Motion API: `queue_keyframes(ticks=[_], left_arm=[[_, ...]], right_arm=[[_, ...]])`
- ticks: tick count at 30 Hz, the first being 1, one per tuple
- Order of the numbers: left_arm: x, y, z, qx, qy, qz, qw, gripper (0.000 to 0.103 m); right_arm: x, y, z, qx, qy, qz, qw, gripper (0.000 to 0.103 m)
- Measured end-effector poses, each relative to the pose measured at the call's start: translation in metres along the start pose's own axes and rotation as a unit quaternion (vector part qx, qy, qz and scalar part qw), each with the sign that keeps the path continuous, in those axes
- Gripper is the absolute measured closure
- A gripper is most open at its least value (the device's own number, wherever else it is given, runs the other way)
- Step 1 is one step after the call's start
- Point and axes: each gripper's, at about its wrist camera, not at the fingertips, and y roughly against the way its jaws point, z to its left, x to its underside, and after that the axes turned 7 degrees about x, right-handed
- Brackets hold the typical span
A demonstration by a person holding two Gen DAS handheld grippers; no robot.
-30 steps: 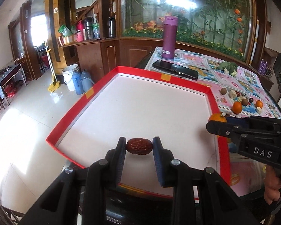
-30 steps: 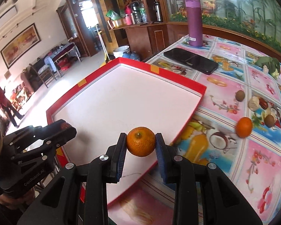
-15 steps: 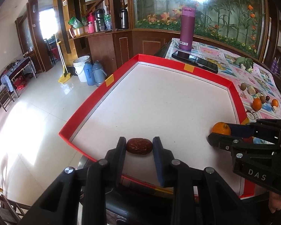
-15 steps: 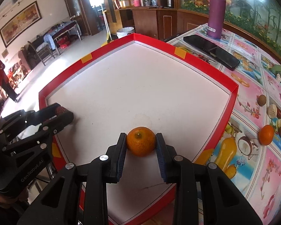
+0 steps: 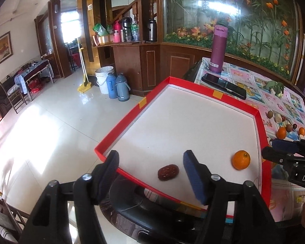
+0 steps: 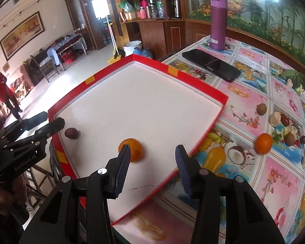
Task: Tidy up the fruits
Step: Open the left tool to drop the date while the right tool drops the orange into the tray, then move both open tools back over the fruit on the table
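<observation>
Fruit sits in your red tray (image 5: 262, 130): a dried date (image 5: 168, 172) near the front rim and an orange (image 5: 241, 159) to its right, well apart. Your left camera shows the whole orange; your right camera has its left finger (image 6: 123, 163) covering part of the orange (image 6: 135, 149). Only the right camera shows the person in red (image 6: 2, 93) across the room, and it gives the clearer look at the loose fruit (image 6: 264, 143) on the patterned tablecloth (image 6: 248, 109). Your left gripper (image 5: 152, 173) is spread wide, the date lying free between its fingers. Your right gripper (image 6: 152, 167) is also wide apart, holding nothing.
</observation>
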Motion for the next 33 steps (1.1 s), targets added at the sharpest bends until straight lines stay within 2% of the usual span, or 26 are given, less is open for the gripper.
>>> queue_keyframes(ticks=[5,11,26,33], left_arm=[[-0.004,0.010,-0.003,-0.005,-0.001,-0.017,0.9998,0.018],[-0.006,0.013,-0.014,0.002,-0.018,-0.019,0.9997,0.015],[-0.005,0.021,-0.042,0.015,-0.053,-0.012,0.9984,0.013],[-0.004,0.023,-0.062,0.034,-0.075,-0.011,0.9965,0.013]], right_arm=[[0.001,0.010,-0.020,0.007,-0.029,-0.007,1.000,0.056],[0.010,0.015,-0.035,0.013,-0.046,-0.005,0.999,0.056],[0.022,0.028,-0.068,0.023,-0.075,-0.015,0.997,0.055],[0.047,0.046,-0.117,0.065,-0.112,-0.020,0.991,0.055]])
